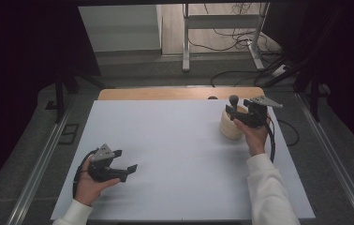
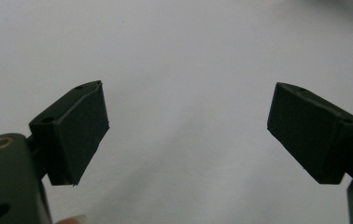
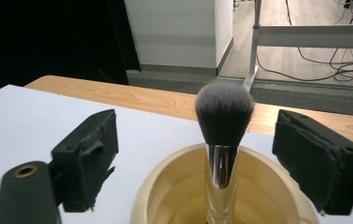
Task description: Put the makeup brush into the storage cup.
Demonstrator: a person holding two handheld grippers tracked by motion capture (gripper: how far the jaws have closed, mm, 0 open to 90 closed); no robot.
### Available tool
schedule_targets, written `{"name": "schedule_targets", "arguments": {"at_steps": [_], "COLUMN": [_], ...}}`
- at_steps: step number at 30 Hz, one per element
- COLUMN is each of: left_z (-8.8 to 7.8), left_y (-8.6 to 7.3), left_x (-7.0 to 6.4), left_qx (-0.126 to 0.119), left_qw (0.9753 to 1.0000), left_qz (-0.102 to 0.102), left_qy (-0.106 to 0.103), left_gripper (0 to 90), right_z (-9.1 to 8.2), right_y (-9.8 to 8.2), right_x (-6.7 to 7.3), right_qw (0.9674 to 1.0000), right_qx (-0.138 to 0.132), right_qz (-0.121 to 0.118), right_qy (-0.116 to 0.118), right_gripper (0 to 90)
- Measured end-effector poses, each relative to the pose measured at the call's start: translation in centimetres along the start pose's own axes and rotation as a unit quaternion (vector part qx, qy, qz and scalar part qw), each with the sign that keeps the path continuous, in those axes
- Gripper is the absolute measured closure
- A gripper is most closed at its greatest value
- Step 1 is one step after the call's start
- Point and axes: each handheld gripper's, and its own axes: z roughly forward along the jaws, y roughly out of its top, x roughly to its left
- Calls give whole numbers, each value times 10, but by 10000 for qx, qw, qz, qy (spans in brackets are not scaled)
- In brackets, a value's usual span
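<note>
- Brush (image 3: 223,135) stands upright, bristles up, in our cream cup (image 3: 179,196) at the table's (image 1: 165,136) far right, so the cup's wall seems to prop it.
- Our right gripper (image 1: 240,112) sits at the cup with jaws spread either side of the brush, pads clear of it.
- Our left gripper (image 1: 126,171) rests near the front left, jaws wide and empty over bare tabletop.
- Nothing crowds the cup; a desk frame (image 1: 222,28) and cables (image 1: 233,40) lie beyond.

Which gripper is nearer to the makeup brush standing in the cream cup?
Right. The right gripper is at the cream cup, jaws open either side of the makeup brush. The left gripper sits far off across the table, open.
</note>
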Motion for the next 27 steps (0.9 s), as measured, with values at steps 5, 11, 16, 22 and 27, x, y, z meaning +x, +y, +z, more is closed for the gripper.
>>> {"name": "schedule_targets", "arguments": {"at_steps": [5, 11, 16, 22, 27], "left_z": [-1, -1, -1, 0, -1], "left_y": [0, -1, -1, -1, -1], "left_x": [1, 0, 1, 0, 0], "left_qx": [4, 19, 18, 36, 33], "left_qw": [10000, 10000, 9999, 9999, 9999], "left_qz": [9, 15, 18, 48, 53], "left_qy": [40, 57, 107, 102, 104], "left_gripper": [132, 131, 131, 131, 130], "right_z": [-3, -6, -9, -16, -27], "right_y": [3, 6, 9, 11, 8], "right_x": [4, 10, 14, 21, 32], "right_qw": [10000, 9999, 9997, 9994, 9982], "right_qx": [-12, -23, -19, 56, 174], "right_qz": [-40, -81, -187, -251, -433], "right_qy": [8, 75, 153, 244, 368], "right_gripper": [123, 116, 116, 105, 104]}}
